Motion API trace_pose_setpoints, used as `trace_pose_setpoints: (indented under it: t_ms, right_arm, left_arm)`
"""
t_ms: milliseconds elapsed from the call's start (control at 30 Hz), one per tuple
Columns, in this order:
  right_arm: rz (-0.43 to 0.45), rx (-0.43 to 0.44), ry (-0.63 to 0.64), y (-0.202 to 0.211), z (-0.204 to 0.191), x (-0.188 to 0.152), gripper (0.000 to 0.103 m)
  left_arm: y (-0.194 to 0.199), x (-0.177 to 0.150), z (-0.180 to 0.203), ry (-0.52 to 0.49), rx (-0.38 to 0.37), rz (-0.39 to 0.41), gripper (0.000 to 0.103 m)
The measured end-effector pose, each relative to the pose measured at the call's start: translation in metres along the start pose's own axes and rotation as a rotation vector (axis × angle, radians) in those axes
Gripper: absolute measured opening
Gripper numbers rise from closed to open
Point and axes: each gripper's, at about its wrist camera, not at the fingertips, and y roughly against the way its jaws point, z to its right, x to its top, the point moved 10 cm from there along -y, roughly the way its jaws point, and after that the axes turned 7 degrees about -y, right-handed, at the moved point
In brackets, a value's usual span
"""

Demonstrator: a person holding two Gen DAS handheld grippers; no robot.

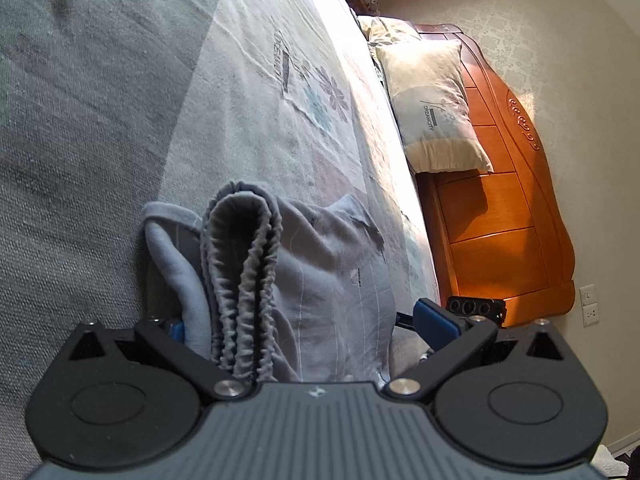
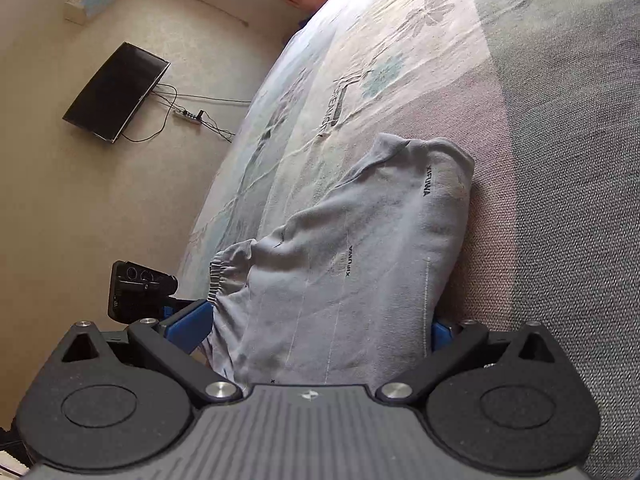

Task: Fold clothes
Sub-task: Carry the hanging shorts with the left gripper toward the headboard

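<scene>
You have a soft, matt grey cloth garment (image 1: 320, 280) with a puckered elastic waistband (image 1: 244, 280) and thin white stitch lines. Your left tongs (image 1: 308, 320) and right tongs (image 2: 320, 324) are matt black plastic with blue pads and shiny metal pivot pins. The bed's coarse woven grey blanket (image 1: 80, 120) looks rough; the carved orange wooden headboard (image 1: 500, 208) looks glossy.
</scene>
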Motion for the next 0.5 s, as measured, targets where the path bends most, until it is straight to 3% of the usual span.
trace_pose_setpoints:
  t_ms: [100, 167, 267, 400, 500]
  right_arm:
    - [0.01, 0.005, 0.019, 0.001, 0.001, -0.002, 0.103]
    - [0.013, -0.008, 0.043, 0.0, 0.0, -0.004, 0.103]
    - [-0.002, -0.006, 0.025, 0.0, -0.001, -0.003, 0.103]
    - [-0.027, 0.004, -0.016, 0.0, 0.0, -0.002, 0.103]
    - [-0.046, 0.011, -0.038, -0.001, -0.001, -0.001, 0.103]
  left_arm:
    - [-0.005, -0.014, 0.003, -0.084, 0.047, -0.07, 0.102]
    - [-0.002, 0.004, -0.001, -0.072, 0.05, 0.0, 0.102]
    - [-0.004, 0.029, -0.007, 0.023, -0.009, 0.099, 0.102]
    - [-0.013, 0.008, 0.004, -0.037, 0.018, 0.01, 0.102]
    - [-0.012, 0.0, 0.005, -0.059, 0.016, 0.003, 0.102]
